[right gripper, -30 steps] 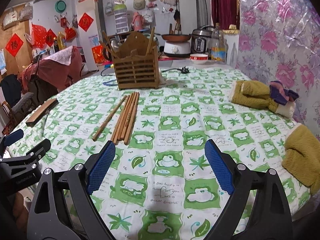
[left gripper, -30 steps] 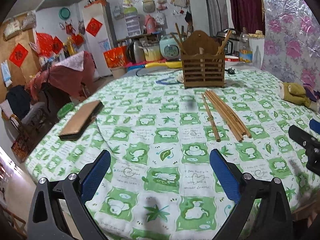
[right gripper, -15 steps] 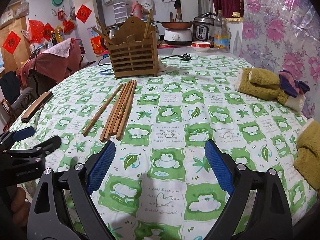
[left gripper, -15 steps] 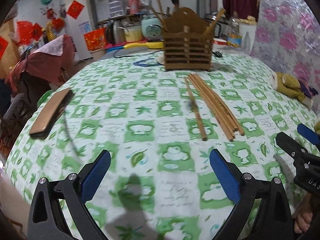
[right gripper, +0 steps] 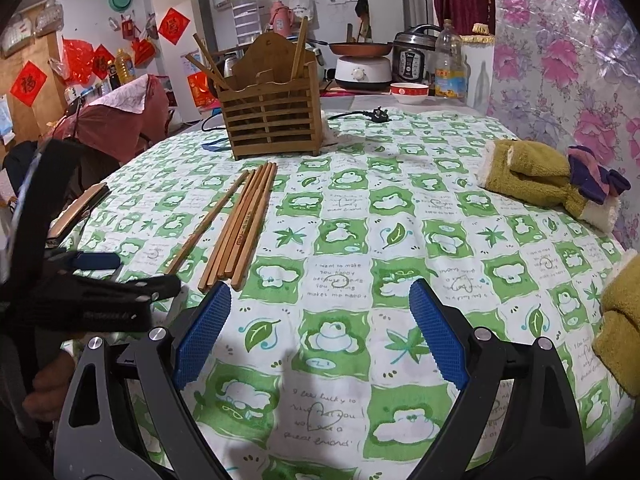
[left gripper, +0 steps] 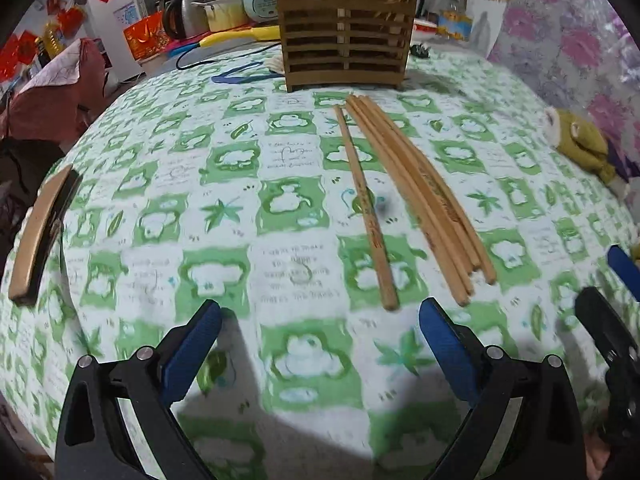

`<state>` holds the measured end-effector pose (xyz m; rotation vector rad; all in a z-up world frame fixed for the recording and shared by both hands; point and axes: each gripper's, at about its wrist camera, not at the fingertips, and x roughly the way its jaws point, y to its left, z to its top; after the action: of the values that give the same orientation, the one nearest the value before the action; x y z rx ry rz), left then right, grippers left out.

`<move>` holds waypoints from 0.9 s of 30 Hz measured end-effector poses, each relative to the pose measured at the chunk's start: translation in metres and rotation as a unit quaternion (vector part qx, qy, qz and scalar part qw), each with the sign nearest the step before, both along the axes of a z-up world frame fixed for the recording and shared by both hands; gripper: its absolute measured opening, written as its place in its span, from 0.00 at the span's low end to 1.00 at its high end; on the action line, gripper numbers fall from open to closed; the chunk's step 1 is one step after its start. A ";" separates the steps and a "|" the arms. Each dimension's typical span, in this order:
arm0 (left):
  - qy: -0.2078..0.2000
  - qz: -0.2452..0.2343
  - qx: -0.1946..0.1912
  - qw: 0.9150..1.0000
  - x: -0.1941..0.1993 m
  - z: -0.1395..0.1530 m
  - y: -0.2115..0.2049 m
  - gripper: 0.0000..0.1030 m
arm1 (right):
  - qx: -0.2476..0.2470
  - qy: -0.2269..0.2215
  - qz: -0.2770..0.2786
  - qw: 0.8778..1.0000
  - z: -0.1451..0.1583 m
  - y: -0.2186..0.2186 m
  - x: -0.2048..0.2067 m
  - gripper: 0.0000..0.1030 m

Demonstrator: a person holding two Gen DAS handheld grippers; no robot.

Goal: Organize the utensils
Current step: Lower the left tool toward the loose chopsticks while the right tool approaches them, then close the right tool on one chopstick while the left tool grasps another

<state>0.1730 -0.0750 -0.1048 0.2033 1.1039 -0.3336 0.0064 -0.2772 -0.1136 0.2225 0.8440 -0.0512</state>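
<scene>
Several wooden chopsticks point(left gripper: 416, 192) point(right gripper: 244, 220) lie in a loose bundle on the green-and-white tablecloth, one stick point(left gripper: 366, 208) point(right gripper: 204, 226) slightly apart on the left. A slatted wooden utensil holder point(left gripper: 346, 46) point(right gripper: 270, 118) stands beyond them with a few sticks in it. My left gripper point(left gripper: 320, 344) is open just short of the near ends of the chopsticks, holding nothing. My right gripper point(right gripper: 320, 336) is open and empty, to the right of the bundle's near ends. The left gripper point(right gripper: 120, 280) also shows at the left of the right wrist view.
A flat tan case point(left gripper: 38, 232) point(right gripper: 76, 210) lies near the table's left edge. Olive plush slippers point(right gripper: 544, 180) point(left gripper: 584, 148) lie at the right, another point(right gripper: 624, 320) near the right edge. A black plug and cord point(right gripper: 372, 114) lie behind the holder. Kitchen appliances point(right gripper: 416, 60) stand beyond the table.
Both grippers have moved forward over the table. The left one has come much closer to the near ends of the chopsticks. Both stay open.
</scene>
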 end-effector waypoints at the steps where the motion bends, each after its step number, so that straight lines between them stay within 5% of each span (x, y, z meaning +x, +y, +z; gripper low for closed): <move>1: 0.008 -0.006 -0.001 1.000 0.004 0.000 0.000 0.95 | 0.000 0.001 0.001 1.000 0.000 0.000 0.000 0.85; 7: -0.030 0.064 0.064 0.995 0.034 0.002 0.034 0.95 | 0.023 0.040 0.030 0.998 -0.008 0.006 0.014 0.85; 10: 0.011 0.075 0.007 0.997 0.044 0.000 0.056 0.94 | 0.012 0.078 0.070 0.994 -0.015 0.020 0.029 0.78; 17: -0.020 0.050 0.034 0.998 0.035 0.003 0.045 0.95 | 0.001 0.121 0.114 0.986 -0.023 0.035 0.059 0.53; 27: -0.023 0.026 0.029 0.999 0.035 0.002 0.033 0.89 | -0.053 0.111 0.100 0.987 -0.027 0.025 0.072 0.26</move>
<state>0.2076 -0.0421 -0.1026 0.2320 1.0724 -0.2496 0.0779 -0.2519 -0.1409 0.0310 1.0786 0.0692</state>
